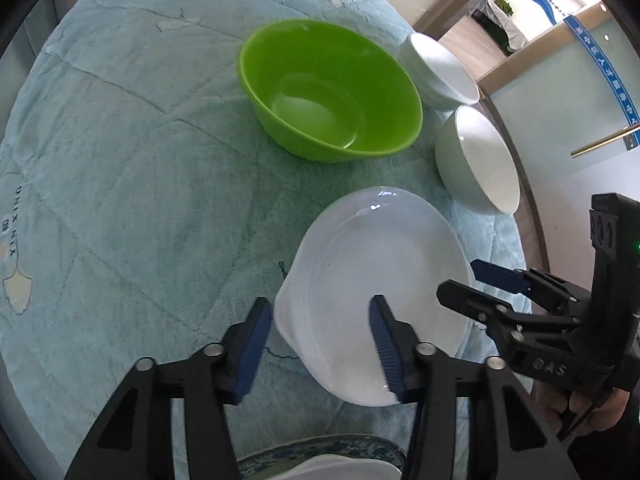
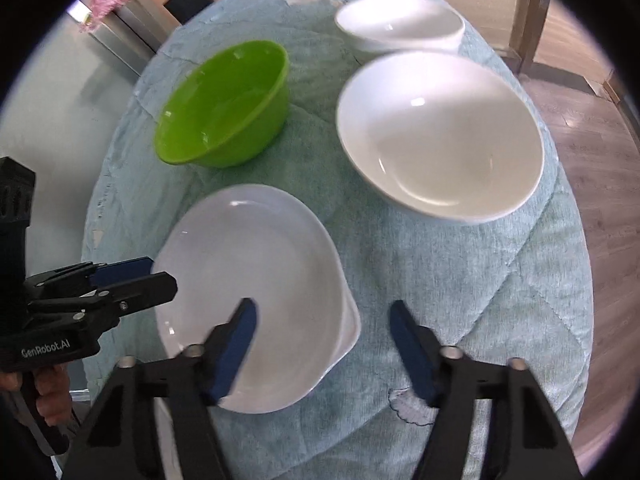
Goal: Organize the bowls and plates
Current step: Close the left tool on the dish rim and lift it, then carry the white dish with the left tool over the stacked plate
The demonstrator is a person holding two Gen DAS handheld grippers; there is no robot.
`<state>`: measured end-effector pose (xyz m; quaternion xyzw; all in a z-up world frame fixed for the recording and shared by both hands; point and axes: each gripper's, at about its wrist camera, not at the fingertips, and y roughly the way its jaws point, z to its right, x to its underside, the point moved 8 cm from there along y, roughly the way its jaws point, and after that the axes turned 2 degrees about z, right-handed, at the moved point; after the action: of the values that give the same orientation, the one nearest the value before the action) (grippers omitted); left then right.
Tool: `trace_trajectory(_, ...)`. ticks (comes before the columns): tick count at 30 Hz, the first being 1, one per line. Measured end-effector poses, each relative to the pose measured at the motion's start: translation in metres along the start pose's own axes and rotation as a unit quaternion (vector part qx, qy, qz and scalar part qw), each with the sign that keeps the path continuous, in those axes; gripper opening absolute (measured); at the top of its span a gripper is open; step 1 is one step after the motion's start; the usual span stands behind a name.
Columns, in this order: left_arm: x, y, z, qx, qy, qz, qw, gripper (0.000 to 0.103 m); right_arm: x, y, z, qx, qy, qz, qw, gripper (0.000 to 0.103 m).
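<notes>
— Nearest the cameras, what is listed?
— White plate (image 2: 256,296) on the teal quilt (image 2: 480,300); left gripper (image 1: 320,344) and right gripper (image 2: 324,344) both spread wide, each straddling its rim, gripping nothing.
— Beyond that?
— Green bowl (image 2: 224,108), large white bowl (image 2: 440,136); farthest, small white bowl (image 2: 400,20).

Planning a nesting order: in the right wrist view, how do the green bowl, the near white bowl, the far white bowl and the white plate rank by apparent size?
1. White plate and near white bowl: alike, both close to the camera, so unsure.
2. Green bowl.
3. Far white bowl, though it is farthest.
</notes>
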<state>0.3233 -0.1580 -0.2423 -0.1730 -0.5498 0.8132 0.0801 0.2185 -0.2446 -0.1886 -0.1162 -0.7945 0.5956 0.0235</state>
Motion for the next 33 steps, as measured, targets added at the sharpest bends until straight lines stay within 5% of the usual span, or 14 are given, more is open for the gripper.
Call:
trace_trajectory(5, -0.002, 0.011, -0.004, -0.006, -0.005, -0.006, 1.0000, 0.032, 0.000, 0.011, 0.004, -0.005, 0.016, -0.009, 1.000, 0.045)
trace_trajectory(8, -0.001, 0.016, -0.008, -0.008, -0.008, -0.013, 0.9999, 0.022, -0.001, 0.012, 0.007, 0.008, 0.016, -0.010, 1.000, 0.022)
trace_trajectory(26, 0.006, 0.015, -0.015, 0.002, -0.019, -0.010, 0.9998, 0.013, -0.004, 0.016, 0.004, 0.014, 0.030, -0.013, 0.999, 0.020)
trace_trajectory(33, 0.004, -0.016, -0.008, -0.001, -0.011, 0.015, 0.9998, 0.012, -0.005, -0.003, 0.002, 0.001, 0.041, 0.007, 0.999, 0.017)
